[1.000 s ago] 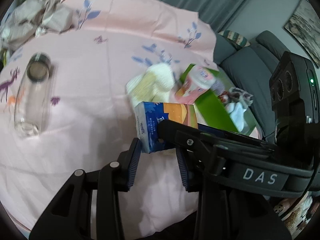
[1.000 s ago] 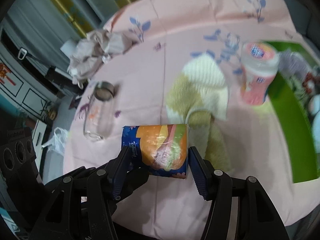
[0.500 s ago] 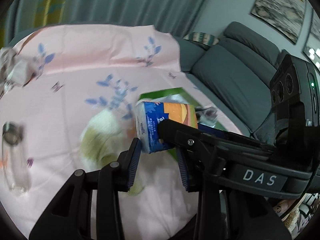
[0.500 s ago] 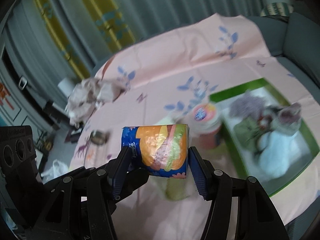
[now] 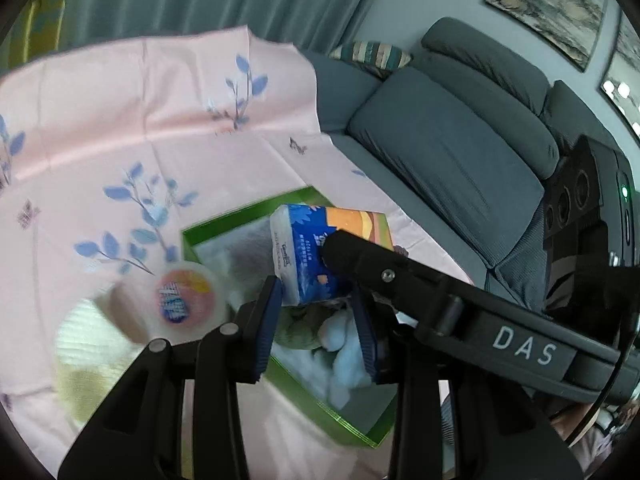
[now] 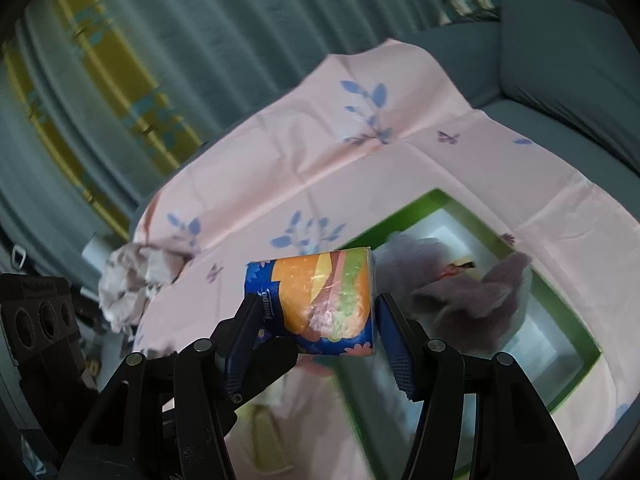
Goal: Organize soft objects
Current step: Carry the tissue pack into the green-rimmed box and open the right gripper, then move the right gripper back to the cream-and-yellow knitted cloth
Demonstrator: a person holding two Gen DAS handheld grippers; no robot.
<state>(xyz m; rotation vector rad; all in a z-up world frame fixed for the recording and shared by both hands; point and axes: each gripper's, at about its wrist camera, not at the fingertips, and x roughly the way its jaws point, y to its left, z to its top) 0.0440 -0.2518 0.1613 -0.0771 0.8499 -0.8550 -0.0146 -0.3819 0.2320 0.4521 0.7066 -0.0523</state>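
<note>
A blue and orange tissue pack (image 5: 304, 248) (image 6: 320, 292) is held in the air by both grippers at once. My left gripper (image 5: 316, 304) is shut on its short end. My right gripper (image 6: 316, 320) is shut across its wider sides, and one of its black fingers (image 5: 360, 256) crosses the left wrist view. Below the pack lies a green box (image 5: 208, 228) (image 6: 576, 320) on the pink cloth. It holds soft toys: a white-blue plush (image 5: 344, 348) and a grey plush (image 6: 472, 296). The pack hangs over the box's near part.
A pink-lidded jar (image 5: 184, 294) stands just left of the box, beside a pale yellow towel (image 5: 88, 344). A crumpled cloth (image 6: 136, 276) lies at the far left edge of the pink sheet (image 5: 160, 120). A grey sofa (image 5: 440, 140) borders the right side.
Both grippers, still gripping the pack, have swung right and risen from above the towel to above the green box. The glass jar has left the view.
</note>
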